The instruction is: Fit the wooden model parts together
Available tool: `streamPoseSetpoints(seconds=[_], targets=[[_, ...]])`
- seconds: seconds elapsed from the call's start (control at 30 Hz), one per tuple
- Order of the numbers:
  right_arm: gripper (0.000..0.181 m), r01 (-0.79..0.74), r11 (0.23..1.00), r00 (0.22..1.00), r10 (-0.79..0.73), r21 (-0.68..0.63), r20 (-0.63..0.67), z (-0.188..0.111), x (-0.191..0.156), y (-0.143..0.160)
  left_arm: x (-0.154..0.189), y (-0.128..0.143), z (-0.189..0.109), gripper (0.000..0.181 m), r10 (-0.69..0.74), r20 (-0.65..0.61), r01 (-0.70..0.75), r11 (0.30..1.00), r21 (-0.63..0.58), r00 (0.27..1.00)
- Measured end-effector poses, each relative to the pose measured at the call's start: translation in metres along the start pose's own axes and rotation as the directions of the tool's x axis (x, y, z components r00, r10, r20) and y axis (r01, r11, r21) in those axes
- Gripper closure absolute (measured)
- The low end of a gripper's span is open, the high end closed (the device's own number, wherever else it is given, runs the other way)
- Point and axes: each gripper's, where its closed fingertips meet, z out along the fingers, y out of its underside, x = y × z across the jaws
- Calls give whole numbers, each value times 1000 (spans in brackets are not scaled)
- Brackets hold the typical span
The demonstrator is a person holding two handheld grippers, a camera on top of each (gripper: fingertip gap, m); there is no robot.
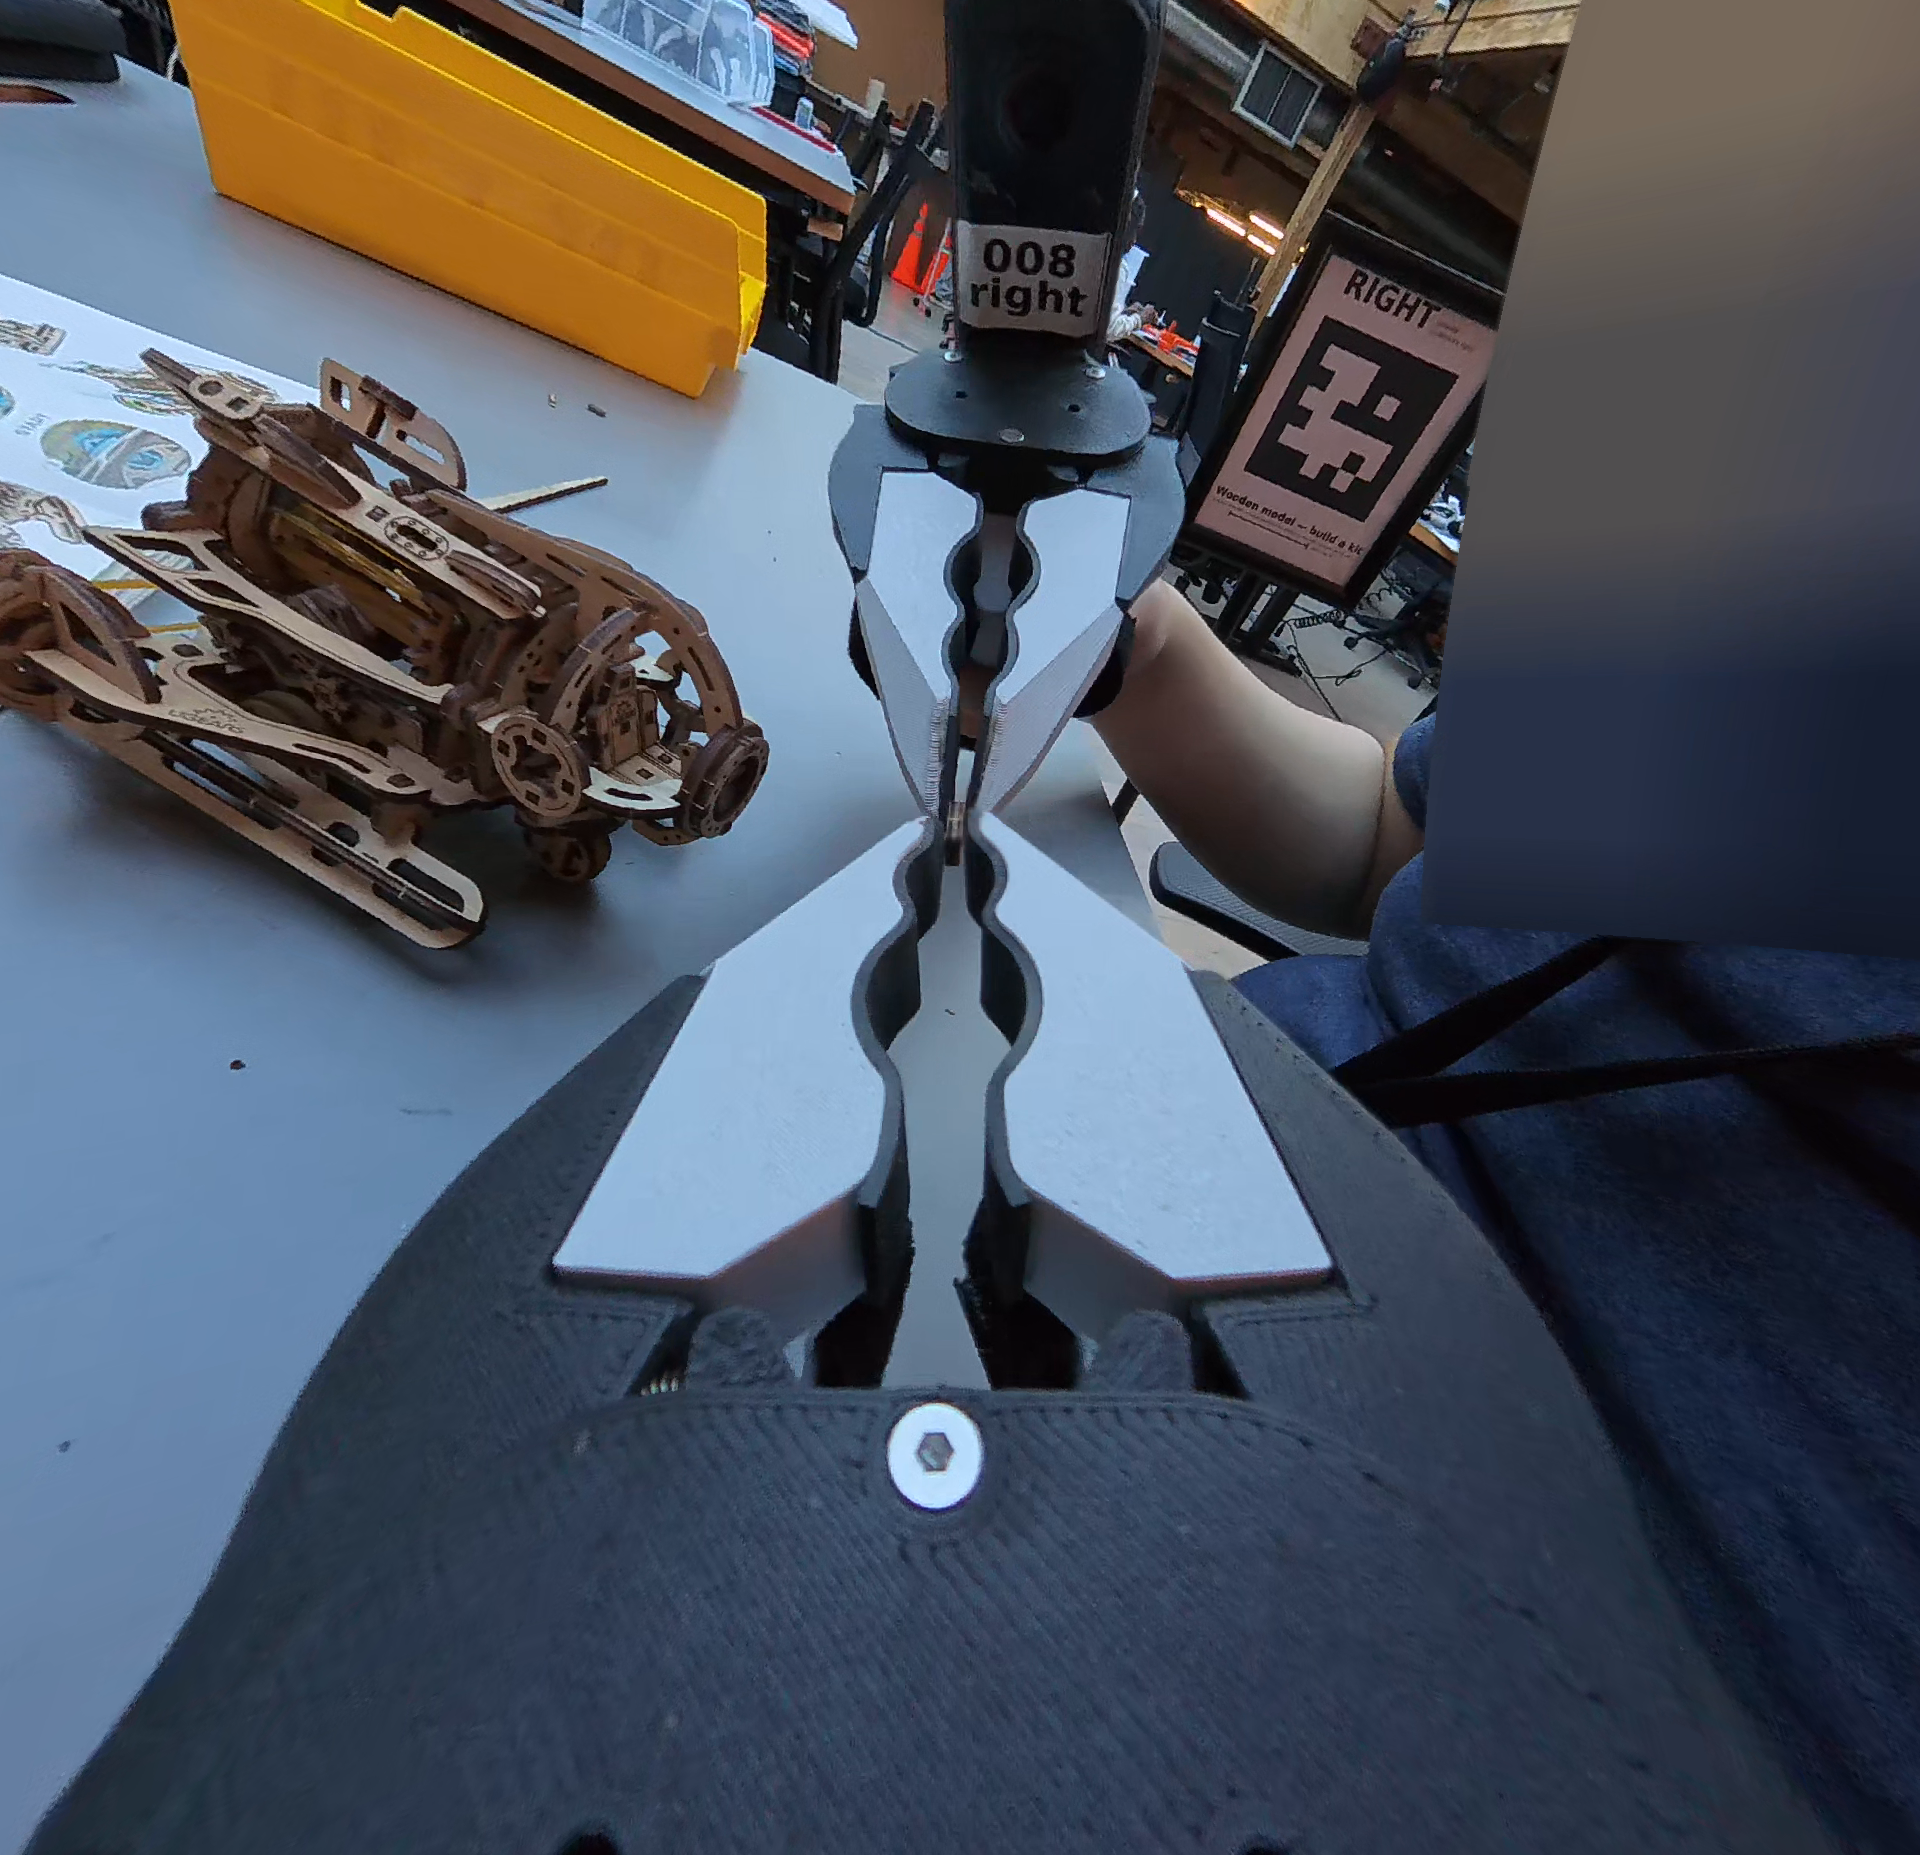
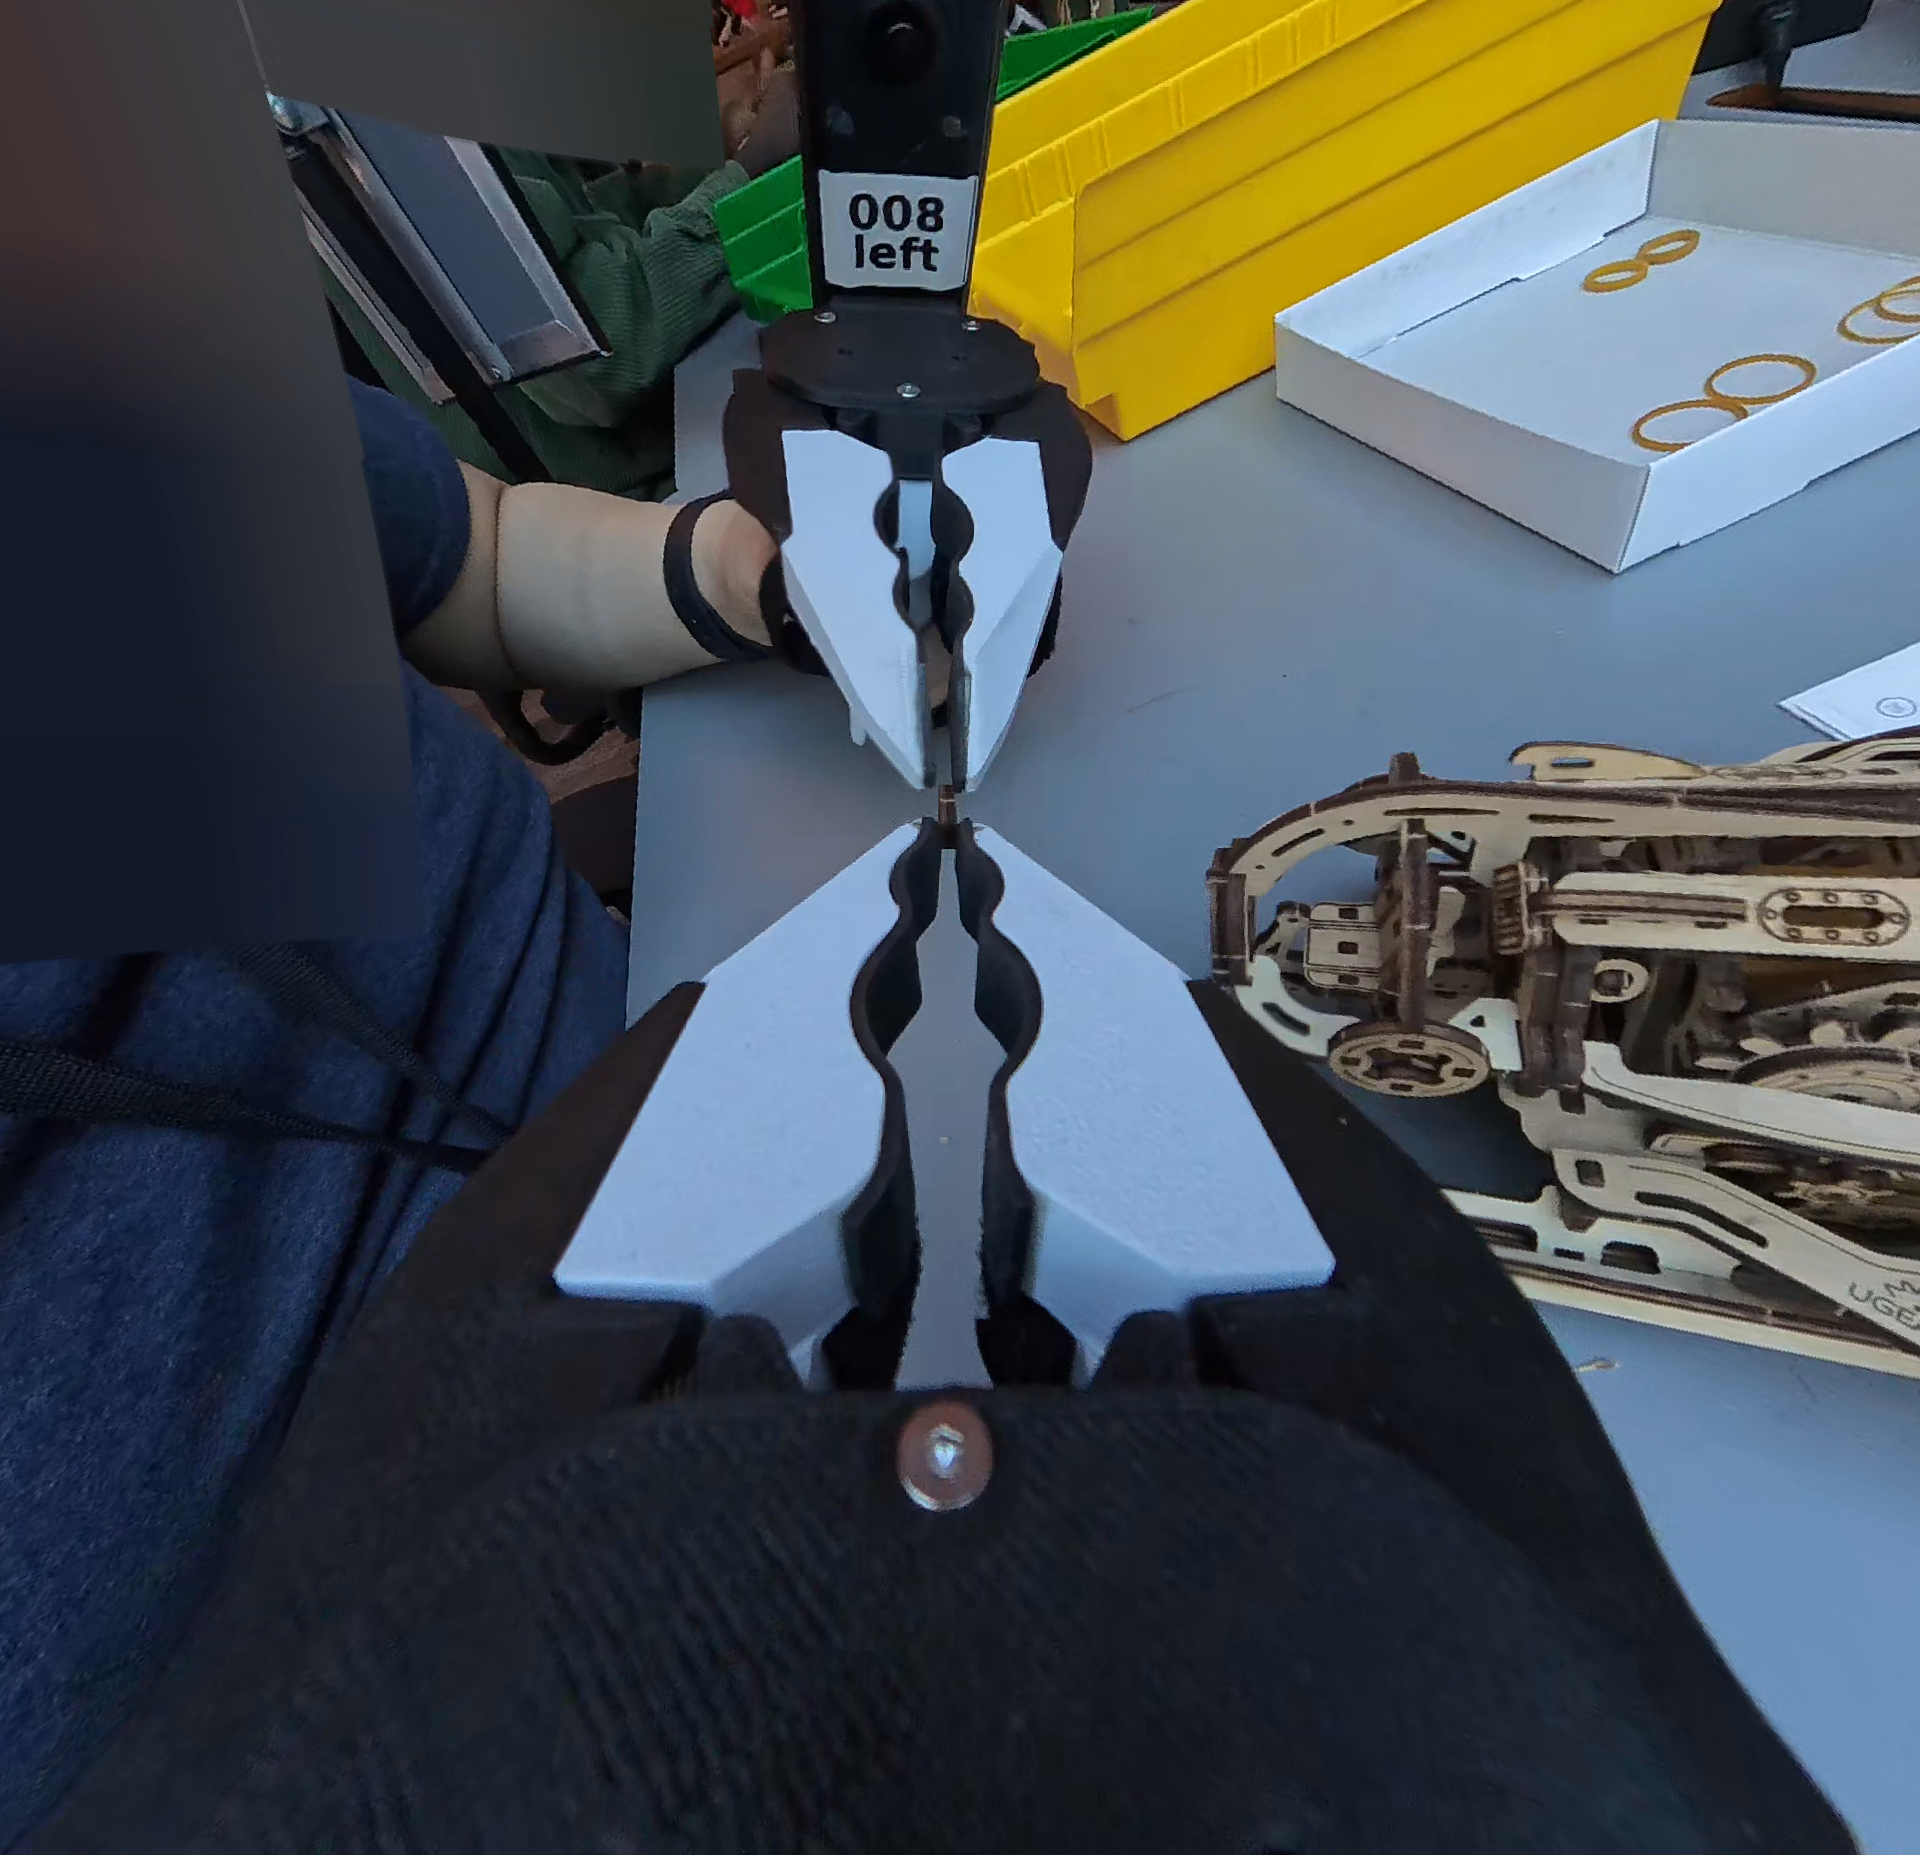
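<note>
A small wooden part (image 1: 951, 818) is pinched between two grippers that meet tip to tip above the table's near edge. My left gripper (image 1: 945, 841) is shut on its near end. My right gripper (image 1: 954, 789) faces it and is shut on the far end. In the right wrist view the same part (image 2: 948, 806) shows between my right gripper (image 2: 943, 837) and the left gripper (image 2: 948, 779). The large wooden model (image 1: 395, 642) lies on the grey table (image 1: 208, 1130), left of the grippers. In the right wrist view the model (image 2: 1610, 1026) lies to the right.
A yellow bin (image 1: 468, 174) stands behind the model. A white tray (image 2: 1455, 423) with several rubber bands (image 2: 1756, 377) sits beside the bin (image 2: 1351, 143). A printed sheet (image 1: 62, 403) lies at the left. The person's arm (image 1: 1247, 756) is past the table edge. Less than 4 cm separates the two grippers' tips.
</note>
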Motion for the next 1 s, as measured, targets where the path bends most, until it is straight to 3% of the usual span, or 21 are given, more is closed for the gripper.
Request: streamPoseSetpoints(seconds=[0.27, 0.47, 0.73, 0.83, 1.0], targets=[[180, -3, 1000, 1000, 3, 16, -13, -4, 3, 0, 0, 2, 2, 181, 27, 9, -27, 1000, -16, 1000], [180, -17, 999, 1000, 17, 31, 0, -2, 2, -1, -4, 2, 2, 172, -13, 11, 13, 1000, -8, 1000], [179, 7, 999, 1000, -8, 38, 24, 4, -2, 0, 0, 6, 1, 181, 0, -6, 0, 999, -44, 1000], [165, 83, 996, 996, -81, 38, -41, -1, 2, -5, -1, 11, 2, 181, -8, -1, 8, 998, -67, 1000], [163, 199, 980, 962, -190, 25, -198, -28, 17, -20, -6, 28, 3, 180, -73, 10, 74, 983, -167, 997]])
